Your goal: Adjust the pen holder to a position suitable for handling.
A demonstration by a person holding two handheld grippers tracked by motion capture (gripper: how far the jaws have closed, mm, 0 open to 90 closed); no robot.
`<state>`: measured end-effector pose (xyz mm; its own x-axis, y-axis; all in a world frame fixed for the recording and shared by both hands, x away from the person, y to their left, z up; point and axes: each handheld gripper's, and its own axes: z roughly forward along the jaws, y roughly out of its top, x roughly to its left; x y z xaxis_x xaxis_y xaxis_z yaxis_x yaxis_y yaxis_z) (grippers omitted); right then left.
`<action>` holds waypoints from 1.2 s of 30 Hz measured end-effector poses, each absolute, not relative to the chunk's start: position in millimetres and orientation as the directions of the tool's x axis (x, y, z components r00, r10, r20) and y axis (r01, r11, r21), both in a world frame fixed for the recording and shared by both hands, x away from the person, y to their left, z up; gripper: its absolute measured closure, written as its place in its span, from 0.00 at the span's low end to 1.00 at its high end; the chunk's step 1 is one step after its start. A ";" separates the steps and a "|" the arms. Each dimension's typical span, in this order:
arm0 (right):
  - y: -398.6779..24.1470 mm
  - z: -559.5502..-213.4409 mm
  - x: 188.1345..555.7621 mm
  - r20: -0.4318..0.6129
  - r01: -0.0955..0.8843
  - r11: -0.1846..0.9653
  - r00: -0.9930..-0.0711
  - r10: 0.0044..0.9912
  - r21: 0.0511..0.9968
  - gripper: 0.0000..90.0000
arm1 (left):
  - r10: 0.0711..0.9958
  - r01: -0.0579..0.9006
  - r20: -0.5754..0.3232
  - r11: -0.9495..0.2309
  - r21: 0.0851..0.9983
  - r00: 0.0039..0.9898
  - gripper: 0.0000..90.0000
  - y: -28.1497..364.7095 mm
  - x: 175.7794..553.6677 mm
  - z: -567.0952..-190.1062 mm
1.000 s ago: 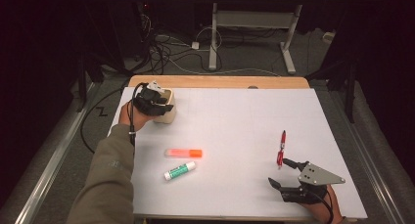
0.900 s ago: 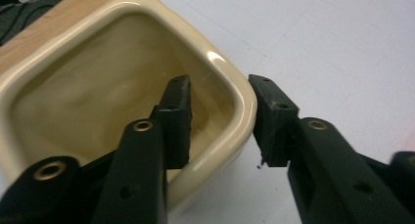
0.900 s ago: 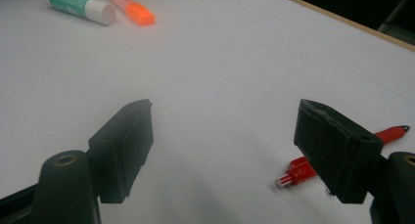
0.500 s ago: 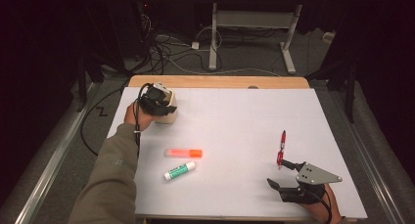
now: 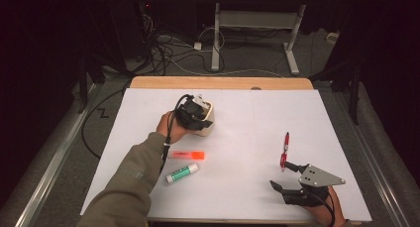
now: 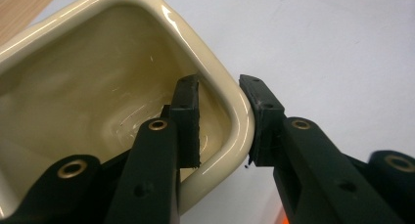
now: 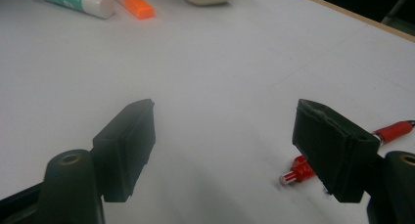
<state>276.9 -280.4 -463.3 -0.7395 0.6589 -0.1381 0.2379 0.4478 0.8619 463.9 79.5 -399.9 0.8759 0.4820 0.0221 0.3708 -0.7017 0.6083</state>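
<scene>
Cream ceramic cup (image 6: 98,82) with a squared, rounded rim sits left of centre toward the far side of the white surface (image 5: 247,138); I see it there from above too (image 5: 205,119). My left tool (image 6: 220,121) has just been closing on its wall and is clamped there, one jaw inside the glossy hollow and the other outside against the rim's corner. From above, my left hand (image 5: 168,128) and that tool (image 5: 190,113) cover the cup's left side.

Just near of the cup lies an orange highlighter (image 5: 187,154), and beside it, nearer still, a green-and-white glue stick (image 5: 182,172), set at a slant. Well apart on the right lies a red pen (image 5: 285,150), pointing near to far.

My right tool (image 7: 222,141) rests at the near right corner, jaws spread wide with nothing between them, the pen's tip (image 7: 296,172) just beside its right jaw.
</scene>
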 end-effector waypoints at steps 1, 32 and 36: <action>-280.5 -463.5 277.1 -0.139 0.238 0.448 -0.739 0.659 0.862 0.27 | 0.473 0.364 0.022 -0.706 0.607 0.881 0.76 73.8 461.9 -399.7; -281.9 -462.6 277.0 -0.150 0.238 0.451 -0.726 0.671 0.860 0.27 | 0.385 0.243 0.046 -0.666 0.705 0.922 0.65 24.9 431.4 -394.1; -283.2 -462.4 277.3 -0.153 0.235 0.449 -0.724 0.673 0.862 0.27 | 0.418 0.226 0.081 -0.632 0.741 0.905 0.56 35.4 425.3 -383.8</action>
<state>277.3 -283.2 -462.4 -0.7235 0.6731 -0.1531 0.2349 0.4487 0.8622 425.3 35.4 -383.8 0.9050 0.4176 0.0807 0.2255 -0.6321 0.7413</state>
